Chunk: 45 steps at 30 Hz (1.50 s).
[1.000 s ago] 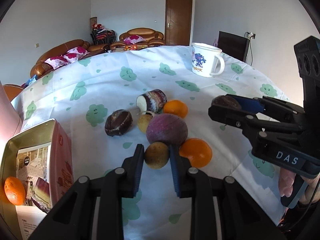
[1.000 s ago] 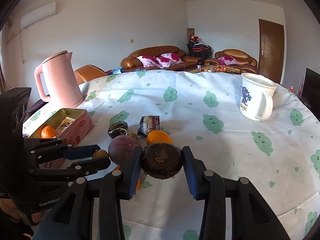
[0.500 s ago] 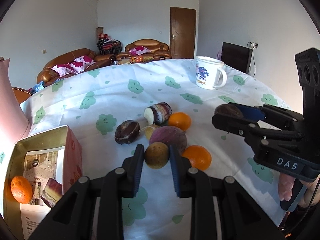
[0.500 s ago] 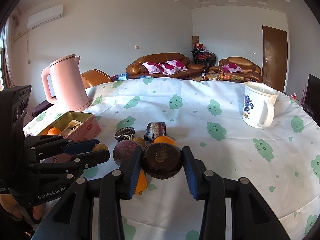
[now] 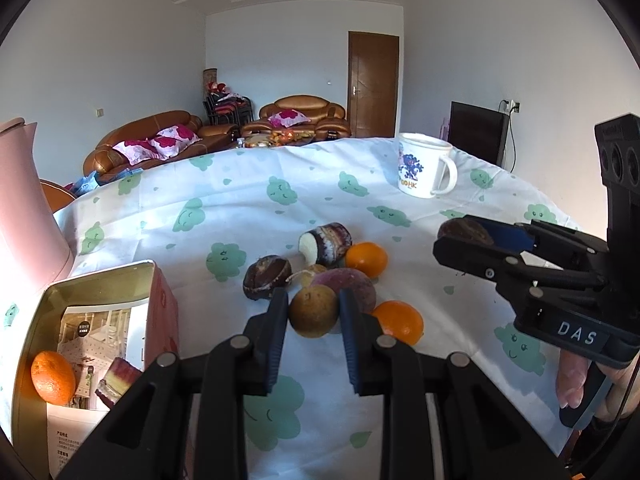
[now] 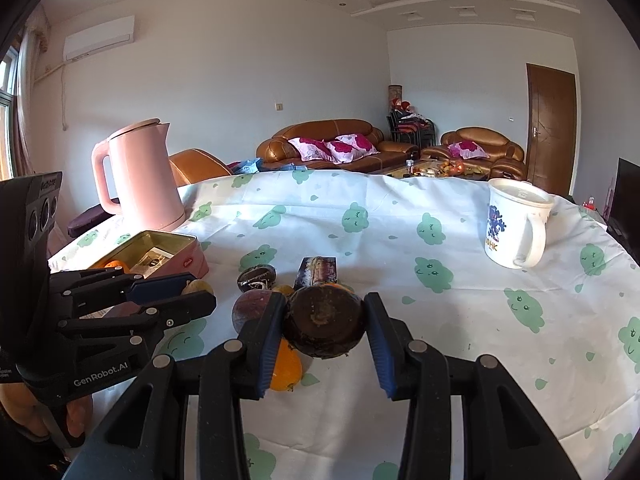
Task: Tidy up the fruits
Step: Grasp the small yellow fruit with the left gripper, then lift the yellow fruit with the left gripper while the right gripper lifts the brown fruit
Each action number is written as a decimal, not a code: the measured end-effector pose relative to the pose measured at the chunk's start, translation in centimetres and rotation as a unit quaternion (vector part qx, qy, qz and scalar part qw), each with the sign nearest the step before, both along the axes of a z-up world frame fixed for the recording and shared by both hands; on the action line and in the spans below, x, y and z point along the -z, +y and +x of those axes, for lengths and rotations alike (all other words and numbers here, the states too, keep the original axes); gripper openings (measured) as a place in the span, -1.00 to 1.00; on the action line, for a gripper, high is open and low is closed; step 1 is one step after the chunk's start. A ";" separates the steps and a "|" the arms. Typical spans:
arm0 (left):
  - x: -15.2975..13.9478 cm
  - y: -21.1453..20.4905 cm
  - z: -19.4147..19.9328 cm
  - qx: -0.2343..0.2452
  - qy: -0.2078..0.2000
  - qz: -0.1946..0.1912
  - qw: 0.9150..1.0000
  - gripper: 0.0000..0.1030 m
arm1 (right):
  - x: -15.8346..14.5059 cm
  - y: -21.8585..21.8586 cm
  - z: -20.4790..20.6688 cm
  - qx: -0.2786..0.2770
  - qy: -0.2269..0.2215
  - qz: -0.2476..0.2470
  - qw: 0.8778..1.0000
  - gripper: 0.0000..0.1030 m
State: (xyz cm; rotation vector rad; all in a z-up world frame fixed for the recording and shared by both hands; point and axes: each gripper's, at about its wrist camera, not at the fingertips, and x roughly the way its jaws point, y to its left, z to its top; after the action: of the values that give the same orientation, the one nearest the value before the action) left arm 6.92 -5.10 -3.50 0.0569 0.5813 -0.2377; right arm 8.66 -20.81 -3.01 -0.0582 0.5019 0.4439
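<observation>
My left gripper (image 5: 313, 312) is shut on a small brown round fruit (image 5: 313, 311), held just above the cloth in front of the fruit pile. My right gripper (image 6: 325, 322) is shut on a dark brown round fruit (image 6: 325, 322); in the left wrist view that gripper (image 5: 476, 236) hangs at the right, above the table. On the cloth lie a purple fruit (image 5: 348, 282), two oranges (image 5: 400, 320) (image 5: 366, 258), a dark split fruit (image 5: 267, 276) and a cut purple-skinned piece (image 5: 326, 238). An open pink tin (image 5: 100, 292) at the left holds an orange (image 5: 53, 377).
A white mug (image 5: 424, 170) stands at the far right of the table, a pink kettle (image 6: 140, 176) at the far left behind the tin. The white cloth with green prints (image 5: 280, 196) covers the table. A person's fingers (image 5: 572, 380) grip the right gripper's handle.
Both wrist views have tilted upward, so the table and the fruits sit lower in the frames. Each gripper still holds its fruit.
</observation>
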 end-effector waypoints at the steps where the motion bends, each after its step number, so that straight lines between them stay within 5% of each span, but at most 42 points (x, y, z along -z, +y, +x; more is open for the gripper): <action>1: 0.0 0.0 -0.1 -0.001 -0.002 0.000 1.000 -0.47 | 0.0 0.0 -0.1 0.000 -0.002 0.000 1.000 -0.18; 45: -1.4 1.3 -2.6 -0.035 -0.083 -0.017 0.996 -0.47 | -1.2 -0.2 -3.1 -0.019 -0.082 0.010 0.996 -0.18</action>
State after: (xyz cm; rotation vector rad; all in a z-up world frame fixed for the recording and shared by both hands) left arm 4.31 -3.75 -2.06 0.0236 0.4130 -0.1730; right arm 5.60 -20.99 -1.80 -0.0837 0.3351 0.4774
